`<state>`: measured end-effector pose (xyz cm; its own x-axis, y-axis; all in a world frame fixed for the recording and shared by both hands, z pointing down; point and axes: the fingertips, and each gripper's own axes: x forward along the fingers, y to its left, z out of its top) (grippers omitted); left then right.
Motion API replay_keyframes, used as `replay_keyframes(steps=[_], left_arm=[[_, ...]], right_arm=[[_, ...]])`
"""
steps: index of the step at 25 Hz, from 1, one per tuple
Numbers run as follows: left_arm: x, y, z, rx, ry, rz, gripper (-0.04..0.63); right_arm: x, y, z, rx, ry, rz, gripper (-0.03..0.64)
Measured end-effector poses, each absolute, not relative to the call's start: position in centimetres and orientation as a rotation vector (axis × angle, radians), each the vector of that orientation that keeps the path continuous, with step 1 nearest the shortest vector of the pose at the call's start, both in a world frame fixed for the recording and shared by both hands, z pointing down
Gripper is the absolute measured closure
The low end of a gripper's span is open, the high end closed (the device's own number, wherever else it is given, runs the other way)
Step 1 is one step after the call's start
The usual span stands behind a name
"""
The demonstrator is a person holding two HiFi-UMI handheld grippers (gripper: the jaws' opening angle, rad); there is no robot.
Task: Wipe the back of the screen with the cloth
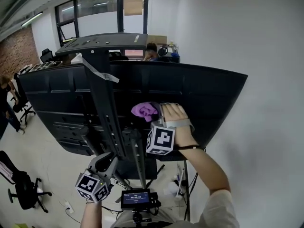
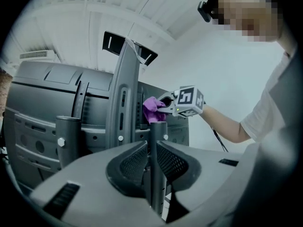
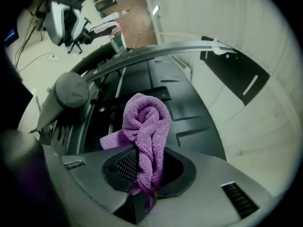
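The large black screen's back (image 1: 204, 91) faces me on a grey stand. My right gripper (image 1: 153, 114) is shut on a bunched purple cloth (image 1: 145, 110) and holds it against the screen's back just right of the stand's column (image 1: 102, 94). In the right gripper view the cloth (image 3: 147, 126) rises twisted from between the jaws of that gripper (image 3: 144, 174), with the ribbed panel (image 3: 189, 112) behind it. My left gripper (image 1: 110, 163) is low at the stand's foot. In the left gripper view this gripper (image 2: 158, 160) is shut on a thin upright grey post (image 2: 158, 136); the cloth (image 2: 152, 109) shows beyond.
A dark shelf (image 1: 104, 42) tops the column. A second round post (image 2: 67, 136) stands left of the gripped one. A small display unit (image 1: 135, 198) and cables lie below. An office chair (image 1: 21, 189) is at lower left, a white wall (image 1: 266, 56) to the right.
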<state>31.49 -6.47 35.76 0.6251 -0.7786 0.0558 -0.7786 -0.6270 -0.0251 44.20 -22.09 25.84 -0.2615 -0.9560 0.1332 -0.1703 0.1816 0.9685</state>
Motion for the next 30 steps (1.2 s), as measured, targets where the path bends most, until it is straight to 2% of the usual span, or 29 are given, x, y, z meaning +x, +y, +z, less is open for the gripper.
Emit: replay_keyframes(steps=[5,15,20,24,30], left_arm=[[30.8,-6.1,35.9,2.819,-1.385,0.087,0.522],[32.9,-6.5,35.4,2.803,-1.369,0.063,0.522],[34.2,-5.5,36.3,2.787,-1.371,0.086,0.522],[34.7,-5.4,37.6,2.748,-1.393,0.130,0.522],[36.2,-7.1,39.0,2.730,-1.411,0.154,0.522]], right_arm=[[49.8,-22.9,25.7,1.153,-1.607,-1.066,0.566],[77.0,-22.5,28.9,1.541,-1.710,-0.611,0.566],[85.6,-22.3,30.8,1.769,-1.609,-0.482,0.566],[83.9,-20.5,30.8,1.838,-1.650,-0.529,0.566],[70.0,-20.4,32.1,1.564,-2.051,-0.741,0.566]])
